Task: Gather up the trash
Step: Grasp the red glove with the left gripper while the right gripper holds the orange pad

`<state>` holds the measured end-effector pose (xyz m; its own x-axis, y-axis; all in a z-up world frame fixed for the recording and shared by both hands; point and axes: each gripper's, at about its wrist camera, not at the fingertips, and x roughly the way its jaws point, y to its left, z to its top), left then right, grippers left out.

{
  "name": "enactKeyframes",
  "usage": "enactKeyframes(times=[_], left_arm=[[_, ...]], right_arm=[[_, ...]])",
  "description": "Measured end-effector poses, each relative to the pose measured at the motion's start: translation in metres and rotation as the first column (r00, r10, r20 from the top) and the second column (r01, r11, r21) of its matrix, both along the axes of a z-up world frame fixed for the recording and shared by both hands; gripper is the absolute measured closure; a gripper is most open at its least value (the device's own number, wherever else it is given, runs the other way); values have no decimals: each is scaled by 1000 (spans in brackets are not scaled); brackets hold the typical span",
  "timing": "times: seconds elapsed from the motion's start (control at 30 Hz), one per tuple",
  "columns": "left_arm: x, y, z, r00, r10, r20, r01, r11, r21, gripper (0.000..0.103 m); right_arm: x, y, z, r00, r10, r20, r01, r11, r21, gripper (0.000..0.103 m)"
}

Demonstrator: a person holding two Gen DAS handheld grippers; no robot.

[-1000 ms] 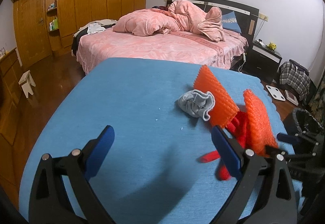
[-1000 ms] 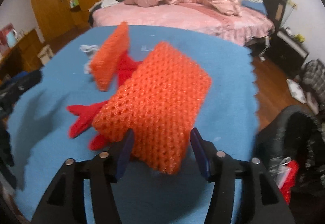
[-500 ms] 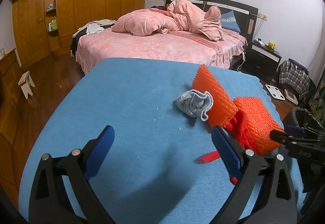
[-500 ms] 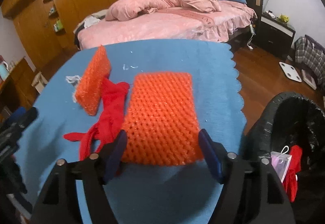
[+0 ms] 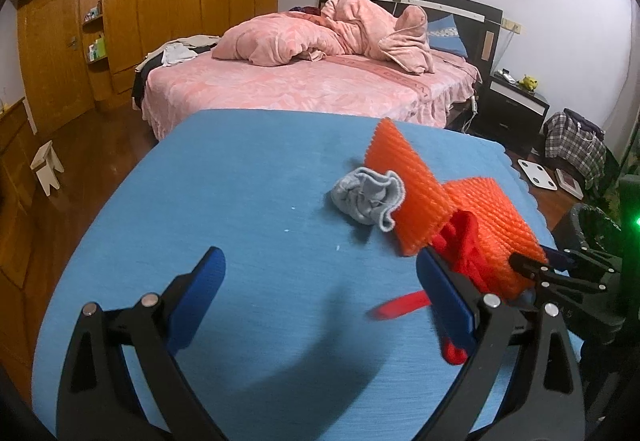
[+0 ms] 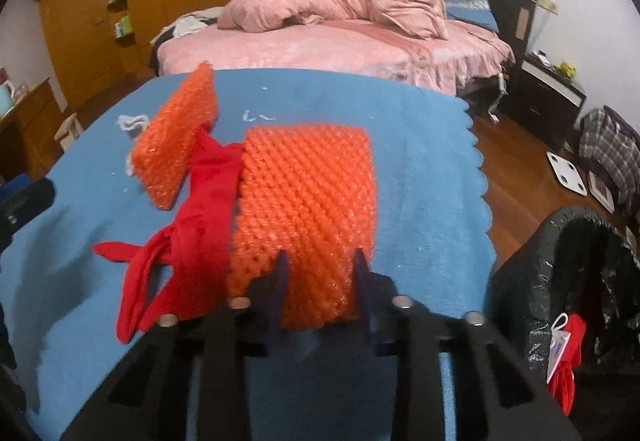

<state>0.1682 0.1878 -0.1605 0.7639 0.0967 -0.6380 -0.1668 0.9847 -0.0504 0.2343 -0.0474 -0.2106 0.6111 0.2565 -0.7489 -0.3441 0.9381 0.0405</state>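
On the blue table (image 5: pixel 240 201) lie a large orange foam net (image 6: pixel 308 201), a smaller orange foam net (image 6: pixel 176 145) propped on edge, a red cloth strip (image 6: pixel 192 209) between them and a crumpled grey rag (image 5: pixel 368 197). My right gripper (image 6: pixel 320 281) has its jaws closed on the near edge of the large net, which also shows in the left wrist view (image 5: pixel 492 225). My left gripper (image 5: pixel 320 301) is open and empty above the table, left of the pile.
A black-lined trash bin (image 6: pixel 580 281) stands off the table's right edge with red and white trash inside. A pink bed (image 5: pixel 312 81) lies behind the table, a wooden wardrobe (image 5: pixel 160 1) to the left, a black nightstand (image 5: pixel 516 105) to the right.
The large orange net came down from the air to lie flat on the table. My right gripper opened wide, then closed on the net's near edge. The left gripper barely moved.
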Motion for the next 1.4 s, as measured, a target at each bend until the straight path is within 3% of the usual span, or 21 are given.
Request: enactKeyframes(times=[0.47,0.6,0.77,0.87,1.1,1.4], left_arm=[[12,-55,-12,991,-132,-1,132,991,-29,10],[22,-72,-20,985,-168,-21,167,985,-43,20],[36,-84,-33,981,-187,-58,182,981,-71,25],[44,-87,-41,976,-199,-93,191,977,-90,35],[55,-93,-53,951,-272,-145,254,958,-131,86],[41,-101,-34,962,-267,-52,258,956,-141,91]], right_arm=[[-6,-40,22,997,-76,15,74,991,111,80],[-3,-47,21,997,-82,7,81,989,122,80],[0,-53,18,996,-86,-9,86,986,144,80],[0,-56,17,996,-87,-11,88,985,149,80],[2,-60,15,995,-93,-21,95,983,155,80],[-5,-62,25,997,-77,9,74,984,159,80]])
